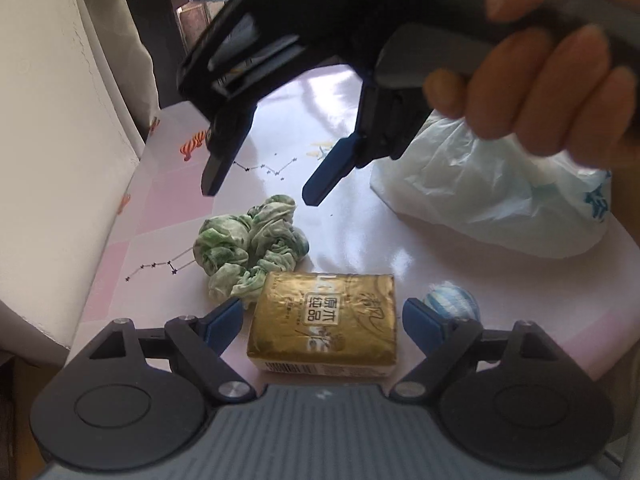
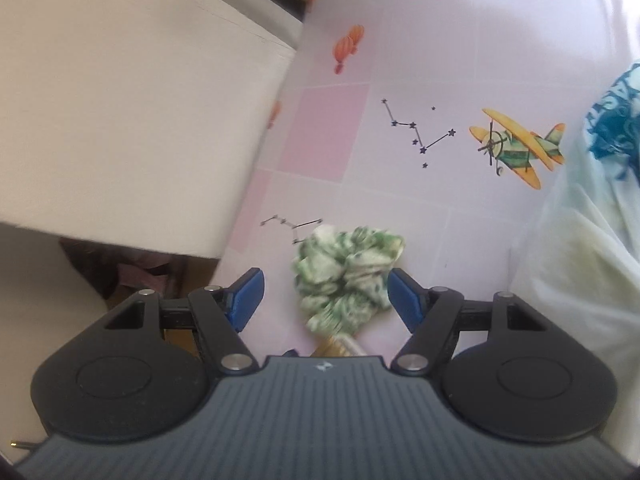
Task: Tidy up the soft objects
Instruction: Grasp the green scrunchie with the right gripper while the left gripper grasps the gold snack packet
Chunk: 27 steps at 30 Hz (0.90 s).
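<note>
A green and white scrunchie (image 1: pixel 250 246) lies on the pink patterned table (image 1: pixel 352 92). A gold tissue pack (image 1: pixel 326 322) lies just in front of it, between the open jaws of my left gripper (image 1: pixel 324 320). A blue and white striped ball (image 1: pixel 454 300) sits by the left gripper's right finger. My right gripper (image 1: pixel 260 188) hangs open above and behind the scrunchie. In the right wrist view the scrunchie (image 2: pixel 344 272) lies between the open jaws of my right gripper (image 2: pixel 326 294), with a corner of the gold pack (image 2: pixel 338 346) below it.
A white plastic bag (image 1: pixel 492 196) lies at the right; it also shows in the right wrist view (image 2: pixel 580 216). A cream cushion or wall (image 2: pixel 132 120) borders the table's left edge. The tabletop has airplane (image 2: pixel 518 146) and balloon (image 2: pixel 348 48) prints.
</note>
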Each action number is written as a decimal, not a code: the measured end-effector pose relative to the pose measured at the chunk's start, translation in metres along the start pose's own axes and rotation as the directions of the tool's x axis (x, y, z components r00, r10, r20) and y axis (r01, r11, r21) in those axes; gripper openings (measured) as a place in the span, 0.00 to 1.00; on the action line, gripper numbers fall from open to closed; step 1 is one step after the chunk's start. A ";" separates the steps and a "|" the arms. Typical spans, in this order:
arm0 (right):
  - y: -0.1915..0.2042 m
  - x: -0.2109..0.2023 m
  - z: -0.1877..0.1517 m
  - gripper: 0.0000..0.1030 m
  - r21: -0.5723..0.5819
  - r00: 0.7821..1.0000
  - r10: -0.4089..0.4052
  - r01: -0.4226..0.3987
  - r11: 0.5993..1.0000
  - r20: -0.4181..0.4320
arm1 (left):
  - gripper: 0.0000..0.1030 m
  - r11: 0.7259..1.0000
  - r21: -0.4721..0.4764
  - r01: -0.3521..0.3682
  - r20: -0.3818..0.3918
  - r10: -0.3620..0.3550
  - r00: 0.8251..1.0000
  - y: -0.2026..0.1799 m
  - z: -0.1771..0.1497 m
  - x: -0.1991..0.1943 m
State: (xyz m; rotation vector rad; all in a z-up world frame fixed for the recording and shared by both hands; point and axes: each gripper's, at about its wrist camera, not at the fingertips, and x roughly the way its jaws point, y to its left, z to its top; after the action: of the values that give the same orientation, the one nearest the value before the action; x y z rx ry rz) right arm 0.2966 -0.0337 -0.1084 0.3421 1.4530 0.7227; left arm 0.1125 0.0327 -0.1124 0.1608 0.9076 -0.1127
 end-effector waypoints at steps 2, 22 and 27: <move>-0.003 0.017 0.007 0.66 0.000 1.000 -0.025 0.025 1.000 -0.010 | 0.80 1.000 -0.014 0.020 -0.018 -0.021 1.000 0.004 -0.001 0.006; 0.007 0.042 -0.004 0.16 -0.103 0.996 -0.086 0.084 0.991 -0.013 | 0.72 0.992 -0.111 0.058 0.020 -0.056 0.998 0.005 -0.012 -0.005; 0.009 0.018 -0.011 0.15 -0.060 0.999 -0.026 0.028 0.998 0.038 | 0.72 0.993 -0.101 0.054 0.044 -0.050 0.998 -0.002 -0.016 -0.024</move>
State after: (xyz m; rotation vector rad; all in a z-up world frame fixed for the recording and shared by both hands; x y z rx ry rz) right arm 0.2828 -0.0178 -0.1182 0.2873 1.3954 0.7336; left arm 0.0855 0.0345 -0.1034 0.0395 0.8747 -0.1171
